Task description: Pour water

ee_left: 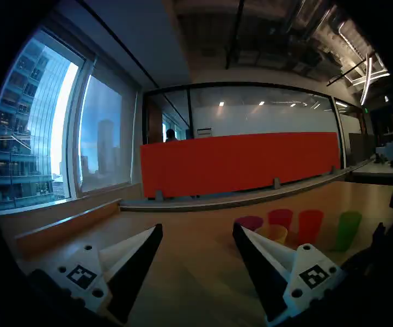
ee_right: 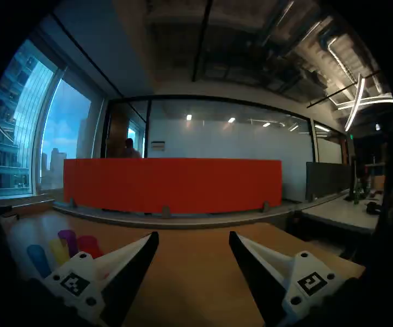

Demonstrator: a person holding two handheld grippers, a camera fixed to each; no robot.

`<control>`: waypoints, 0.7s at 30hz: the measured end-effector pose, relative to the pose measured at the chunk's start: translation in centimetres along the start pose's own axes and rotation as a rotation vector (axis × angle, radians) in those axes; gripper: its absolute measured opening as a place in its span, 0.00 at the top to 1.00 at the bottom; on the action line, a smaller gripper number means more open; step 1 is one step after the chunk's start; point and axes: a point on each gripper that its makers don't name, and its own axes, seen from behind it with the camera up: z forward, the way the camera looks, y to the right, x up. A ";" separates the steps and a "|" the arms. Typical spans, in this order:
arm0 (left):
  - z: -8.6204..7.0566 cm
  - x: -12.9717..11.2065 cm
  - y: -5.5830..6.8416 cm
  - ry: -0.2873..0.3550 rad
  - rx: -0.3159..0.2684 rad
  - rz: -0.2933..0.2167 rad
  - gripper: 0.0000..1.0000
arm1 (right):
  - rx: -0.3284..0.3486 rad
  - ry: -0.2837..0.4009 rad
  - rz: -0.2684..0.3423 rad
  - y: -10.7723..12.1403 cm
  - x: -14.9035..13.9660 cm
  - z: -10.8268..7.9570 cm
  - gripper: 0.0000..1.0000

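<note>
**Cups [ee_left: 297, 224] clustered on office desk**

Cups in purple, pink, orange, red and green stand together on the wooden desk [ee_left: 196, 278], just right of the left gripper [ee_left: 196, 226], whose fingers are spread and empty. In the right gripper view they sit far left; the right gripper [ee_right: 193, 234] is likewise parted, holding nothing. An orange partition [ee_left: 240, 163] runs behind.

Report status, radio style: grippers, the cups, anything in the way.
Left gripper open, empty. Right gripper open, empty. Coloured cups clustered upright on wooden table, untouched. No obstruction seen between grippers and cups.
</note>
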 end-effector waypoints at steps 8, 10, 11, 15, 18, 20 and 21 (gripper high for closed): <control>0.6 -1.0 -0.1 -0.006 -0.003 -0.014 0.04 | -0.003 -0.001 -0.007 0.1 0.1 -0.2 0.00; 0.7 -1.2 -0.2 -0.008 -0.002 -0.018 0.04 | -0.004 -0.001 -0.006 0.1 0.1 -0.2 0.00; 0.7 -1.3 -0.3 -0.009 -0.001 -0.021 0.04 | -0.004 -0.001 -0.005 0.1 0.1 -0.2 0.00; 0.9 -1.7 -0.3 -0.012 -0.005 -0.032 0.04 | -0.004 -0.003 -0.003 0.1 0.1 -0.1 0.00; 1.0 -1.9 -0.3 -0.016 -0.008 -0.034 0.04 | -0.004 -0.002 -0.003 0.0 0.1 0.0 0.00; 1.1 -2.0 -0.1 -0.019 -0.011 -0.032 0.04 | -0.002 -0.003 -0.004 -0.1 0.1 0.0 0.00; 1.1 -2.0 -0.1 -0.020 -0.012 -0.032 0.04 | -0.001 -0.003 -0.005 -0.2 0.0 0.1 0.00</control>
